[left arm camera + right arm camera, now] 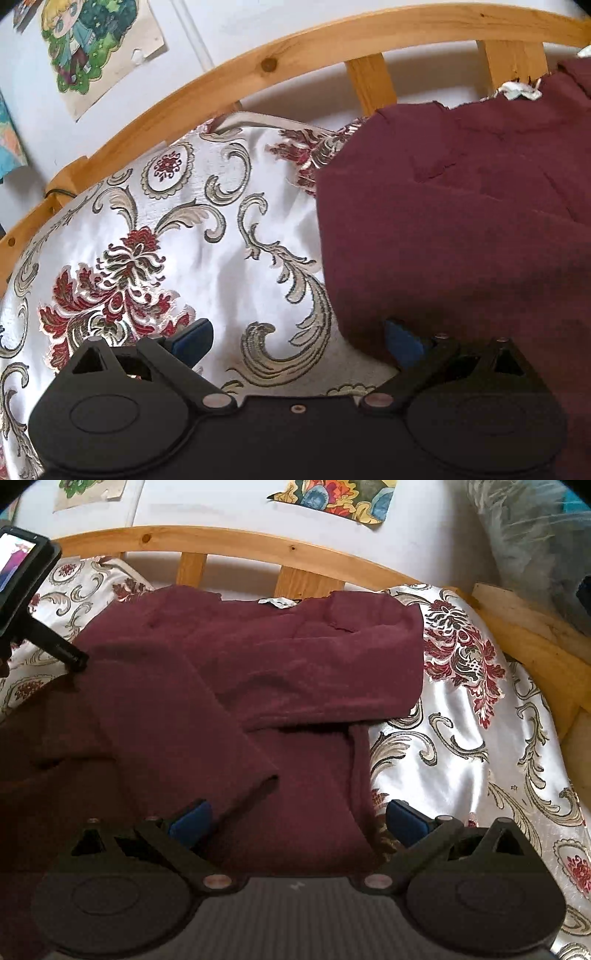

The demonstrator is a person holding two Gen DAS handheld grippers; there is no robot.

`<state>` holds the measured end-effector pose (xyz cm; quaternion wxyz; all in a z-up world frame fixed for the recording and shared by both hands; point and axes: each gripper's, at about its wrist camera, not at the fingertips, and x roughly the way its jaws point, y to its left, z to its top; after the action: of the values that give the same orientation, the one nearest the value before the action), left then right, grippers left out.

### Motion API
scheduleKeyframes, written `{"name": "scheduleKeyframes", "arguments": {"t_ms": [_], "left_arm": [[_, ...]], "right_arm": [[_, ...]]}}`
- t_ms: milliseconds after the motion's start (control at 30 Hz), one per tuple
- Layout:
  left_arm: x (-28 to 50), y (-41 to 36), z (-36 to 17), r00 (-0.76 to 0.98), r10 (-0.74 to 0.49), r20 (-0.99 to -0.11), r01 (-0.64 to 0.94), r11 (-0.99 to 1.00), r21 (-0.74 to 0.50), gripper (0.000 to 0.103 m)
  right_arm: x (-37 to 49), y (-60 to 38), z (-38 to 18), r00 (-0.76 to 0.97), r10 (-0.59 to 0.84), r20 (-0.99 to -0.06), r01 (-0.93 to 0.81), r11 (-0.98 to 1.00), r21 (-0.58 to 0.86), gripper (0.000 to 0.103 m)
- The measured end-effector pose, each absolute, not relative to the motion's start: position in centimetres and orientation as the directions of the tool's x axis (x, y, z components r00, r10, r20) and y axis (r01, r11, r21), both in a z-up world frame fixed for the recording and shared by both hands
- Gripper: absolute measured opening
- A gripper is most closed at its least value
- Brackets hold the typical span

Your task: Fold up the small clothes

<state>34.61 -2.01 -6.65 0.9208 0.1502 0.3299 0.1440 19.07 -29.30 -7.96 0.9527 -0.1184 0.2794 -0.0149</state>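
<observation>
The jaws of the left gripper (295,338) are wide apart with nothing in them, over the flowery bedspread (184,229). The dark red top (461,221) lies to its right, on the bed.

From the right wrist, the right gripper (295,818) also has its jaws wide apart, above the top's near edge. The top's label (279,602) lies by the wooden bed frame (229,542).

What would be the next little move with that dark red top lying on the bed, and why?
Probably bring the left hand-held gripper onto the near left edge of the maroon top and close on it. Its jaws stand wide with nothing between them, straddling that edge over the patterned bedspread. The right hand-held gripper is open too, over the lower part, and one sleeve already lies folded across the front.
</observation>
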Motion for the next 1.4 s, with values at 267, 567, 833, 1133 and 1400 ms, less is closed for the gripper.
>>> {"name": "scheduleKeyframes", "arguments": {"t_ms": [267,567,833,1133,1400], "left_arm": [[29.8,-1.3,-4.4,0.740,0.322,-0.590,-0.169,0.939,0.301,0.102],[18.6,-2.2,-1.9,0.825,0.035,-0.564,0.115,0.967,0.228,0.102],[10.4,-0.6,-2.0,0.761,-0.227,-0.608,0.408,0.896,0.176,0.102],[9.2,-3.0,-6.2,0.730,-0.186,-0.658,0.472,0.833,0.288,0.102],[9.5,-6.2,-8.8,0.802,-0.023,-0.596,0.418,0.735,0.534,0.103]], "right_arm": [[18.7,-29.3,-6.5,0.852,-0.075,-0.518,-0.073,0.963,-0.259,0.103],[15.5,-29.0,-3.8,0.795,-0.024,-0.606,-0.269,0.882,-0.387,0.103],[6.3,-29.4,-3.9,0.776,-0.072,-0.626,-0.316,0.815,-0.486,0.103],[4.2,-29.8,-6.7,0.712,-0.189,-0.676,-0.294,0.793,-0.533,0.103],[5.7,-29.1,-8.1,0.704,-0.167,-0.690,-0.311,0.801,-0.511,0.103]]}}
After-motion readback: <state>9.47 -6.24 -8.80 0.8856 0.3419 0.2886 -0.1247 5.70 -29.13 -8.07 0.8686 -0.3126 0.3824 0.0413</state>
